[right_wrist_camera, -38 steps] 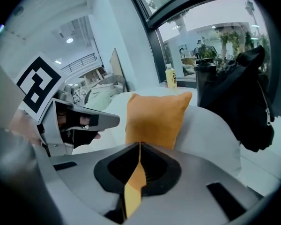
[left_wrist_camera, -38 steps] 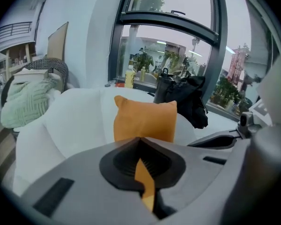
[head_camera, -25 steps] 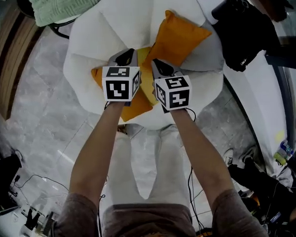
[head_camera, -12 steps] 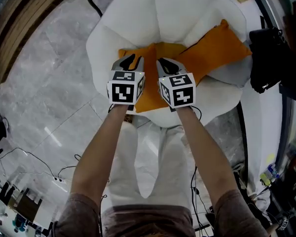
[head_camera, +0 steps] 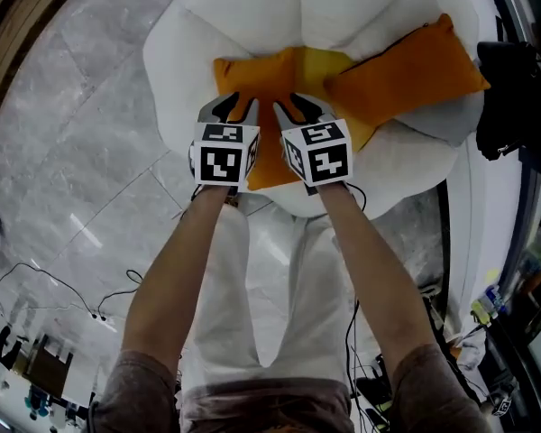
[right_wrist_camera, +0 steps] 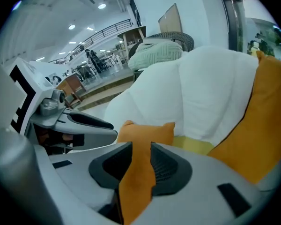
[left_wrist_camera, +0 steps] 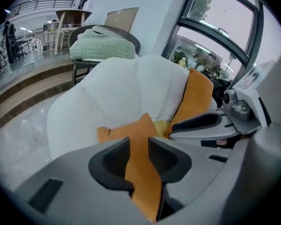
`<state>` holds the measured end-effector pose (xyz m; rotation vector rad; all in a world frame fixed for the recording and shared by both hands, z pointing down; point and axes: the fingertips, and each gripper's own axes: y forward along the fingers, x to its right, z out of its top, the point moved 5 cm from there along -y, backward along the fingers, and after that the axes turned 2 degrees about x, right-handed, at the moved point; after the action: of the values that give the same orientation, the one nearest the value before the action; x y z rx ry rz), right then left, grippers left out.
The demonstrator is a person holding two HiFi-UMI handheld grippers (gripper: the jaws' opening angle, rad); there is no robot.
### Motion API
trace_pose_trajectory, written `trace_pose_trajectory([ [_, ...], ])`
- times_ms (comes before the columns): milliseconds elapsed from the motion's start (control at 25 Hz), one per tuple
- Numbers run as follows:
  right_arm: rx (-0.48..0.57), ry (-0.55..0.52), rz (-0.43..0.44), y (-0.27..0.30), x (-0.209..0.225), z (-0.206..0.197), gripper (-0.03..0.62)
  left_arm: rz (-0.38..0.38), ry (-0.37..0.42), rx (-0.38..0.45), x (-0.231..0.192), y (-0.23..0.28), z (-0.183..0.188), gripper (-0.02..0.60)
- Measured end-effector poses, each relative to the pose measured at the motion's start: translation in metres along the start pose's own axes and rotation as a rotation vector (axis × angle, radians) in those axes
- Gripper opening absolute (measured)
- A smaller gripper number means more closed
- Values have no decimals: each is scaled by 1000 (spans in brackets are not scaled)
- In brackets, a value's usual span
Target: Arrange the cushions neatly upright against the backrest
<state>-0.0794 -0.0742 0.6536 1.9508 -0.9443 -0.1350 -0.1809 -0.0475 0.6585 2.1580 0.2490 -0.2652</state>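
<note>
An orange cushion [head_camera: 261,75] lies flat on the seat of the white armchair [head_camera: 225,16]. A second orange cushion [head_camera: 406,70] leans on the backrest at the right, and a yellow cushion [head_camera: 329,61] peeks out between the two. My left gripper [head_camera: 236,108] and right gripper [head_camera: 298,108] hang side by side over the flat cushion's near edge. In the left gripper view the jaws [left_wrist_camera: 138,149] have just been opening; orange fabric [left_wrist_camera: 131,130] fills the gap. The right gripper [right_wrist_camera: 141,156] has the same orange edge [right_wrist_camera: 145,132] in its gap. Neither pair of pads visibly presses on it.
A black bag [head_camera: 514,88] sits beside the chair on the right. Cables [head_camera: 72,287] trail over the marble floor at the left. A wicker chair with a green blanket [left_wrist_camera: 100,46] stands behind the armchair. The person's white-trousered legs are just in front of the seat.
Both grippers have come down and forward, side by side, onto the flat cushion's near edge. The head view has swung, so the leaning cushion now shows further right.
</note>
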Motion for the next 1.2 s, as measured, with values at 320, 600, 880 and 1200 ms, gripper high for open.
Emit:
trace_pose_trajectory([
  [320,-63,2,2,37,7,-26,113,33,-41,-60,-19,24,-41,139],
  [600,-62,37,-12,58,14,-33,112,18,-61,-67,-24,42,-45,146],
  [880,-50,106,-2,57,19,-36,44,0,-95,-99,-20,46,-45,36],
  [1200,-34,117,-3,42,21,-30,25,11,-70,-98,-9,39,-33,9],
])
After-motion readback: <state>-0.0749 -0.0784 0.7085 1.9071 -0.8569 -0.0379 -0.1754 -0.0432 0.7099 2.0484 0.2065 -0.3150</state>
